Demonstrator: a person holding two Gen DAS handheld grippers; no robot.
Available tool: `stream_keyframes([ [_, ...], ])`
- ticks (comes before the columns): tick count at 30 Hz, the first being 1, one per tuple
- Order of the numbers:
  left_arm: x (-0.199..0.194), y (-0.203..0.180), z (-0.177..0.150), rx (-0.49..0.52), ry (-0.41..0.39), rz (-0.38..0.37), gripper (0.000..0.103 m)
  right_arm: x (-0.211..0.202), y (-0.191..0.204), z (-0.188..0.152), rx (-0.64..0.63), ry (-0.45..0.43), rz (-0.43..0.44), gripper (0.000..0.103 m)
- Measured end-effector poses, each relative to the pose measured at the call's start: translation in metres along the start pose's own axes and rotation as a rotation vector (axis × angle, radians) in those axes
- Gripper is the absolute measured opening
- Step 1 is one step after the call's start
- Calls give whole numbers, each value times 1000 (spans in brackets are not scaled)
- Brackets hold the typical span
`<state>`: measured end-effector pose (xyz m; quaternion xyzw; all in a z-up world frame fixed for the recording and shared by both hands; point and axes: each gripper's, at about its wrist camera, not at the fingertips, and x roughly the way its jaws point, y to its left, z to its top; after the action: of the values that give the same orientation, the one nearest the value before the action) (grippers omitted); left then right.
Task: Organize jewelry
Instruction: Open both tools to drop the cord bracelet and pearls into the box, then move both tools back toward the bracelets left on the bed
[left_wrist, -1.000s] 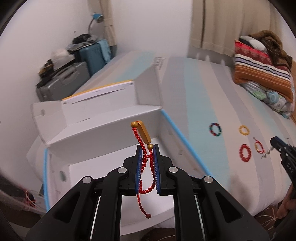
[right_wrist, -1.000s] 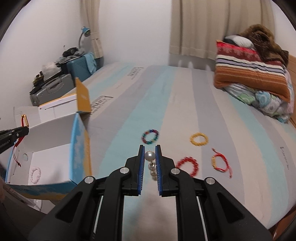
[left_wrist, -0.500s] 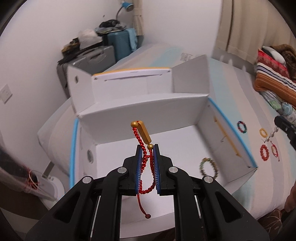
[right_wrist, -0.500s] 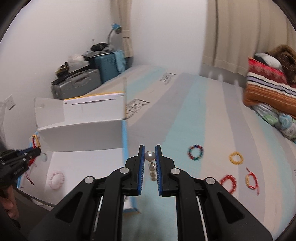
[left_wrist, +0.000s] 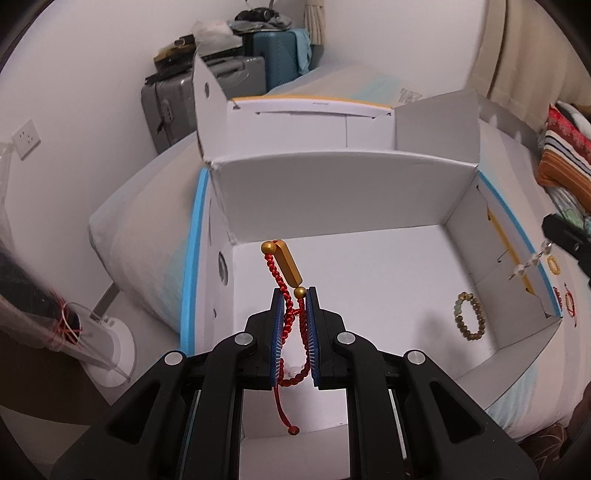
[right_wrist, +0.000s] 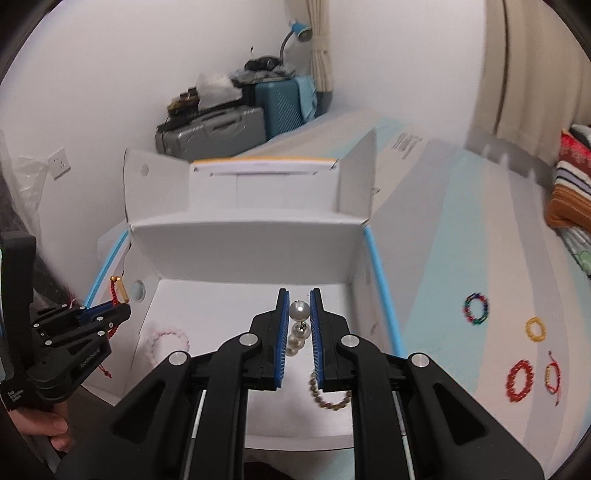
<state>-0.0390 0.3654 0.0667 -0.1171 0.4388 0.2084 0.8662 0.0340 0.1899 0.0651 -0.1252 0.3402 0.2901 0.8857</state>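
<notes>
a red braided bracelet (left_wrist: 286, 314) with a gold bar is clamped between the closed blue pads of the left gripper (left_wrist: 294, 306), held above the near left part of an open white box (left_wrist: 332, 192) set on a striped bed (right_wrist: 461, 229). its cord tail hangs below the jaws. a short pearl strand (right_wrist: 297, 325) is pinched by the right gripper (right_wrist: 299, 310), also shut on its piece and held over the box. on the box floor a brown-green bead bracelet (left_wrist: 468, 315) is seen at the right and a pale pink one (right_wrist: 168, 341) at the left. on the bed to the right of the box, a multicoloured ring of beads (right_wrist: 475, 309), a yellow one (right_wrist: 535, 328), a red one (right_wrist: 520, 380) and a red-and-yellow corded one (right_wrist: 552, 376) are laid out, well apart from the box. suitcases (right_wrist: 229, 125) are stacked at the far wall.
</notes>
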Motion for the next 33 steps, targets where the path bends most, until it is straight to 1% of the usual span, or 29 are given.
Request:
stream_keyframes([
  [4,5,4,-2,-5,14,-2,11,12,8,-6,-3,36,1,11],
  [9,6,5,-3,-4,16,-6,12,16,11,-8,-5,51,1,11],
  [11,6,4,-2,-5,15,0,14,17,12,-7,-6,54,2,11],
  [12,6,4,-2,-6,12,6,15,17,14,-7,-9,58,-3,14],
  [13,6,4,-1,-7,12,20,23,18,14,-7,-11,62,-9,29],
  [14,5,3,-1,-8,12,29,43,18,15,-7,-11,64,-12,39],
  [15,4,2,0,-7,6,36,54,17,14,-7,-8,57,-18,57],
  [16,3,1,0,-5,-10,47,65,15,14,-7,-4,48,-28,64],
  [18,-1,-1,0,5,-32,65,68,12,11,-7,-1,33,-33,67],
  [19,-2,-3,0,3,-35,65,75,12,11,-6,-2,35,-34,72],
  [20,-3,-2,1,-1,-38,63,79,12,10,-6,-3,37,-38,74],
  [22,-5,-3,1,-3,-48,64,82,9,8,-7,2,27,-37,77],
  [23,-6,-4,1,-3,-51,63,86,8,5,-7,8,24,-39,79],
  [26,-10,-8,3,-7,-67,66,90,5,1,-8,22,14,-41,88],
  [27,-11,-9,3,-9,-72,65,93,4,-1,-8,25,14,-41,94],
  [28,-13,-11,3,-8,-79,61,97,4,-3,-9,27,14,-43,95],
  [33,-21,-24,5,6,-103,60,97,-1,-18,-12,53,10,-44,95],
])
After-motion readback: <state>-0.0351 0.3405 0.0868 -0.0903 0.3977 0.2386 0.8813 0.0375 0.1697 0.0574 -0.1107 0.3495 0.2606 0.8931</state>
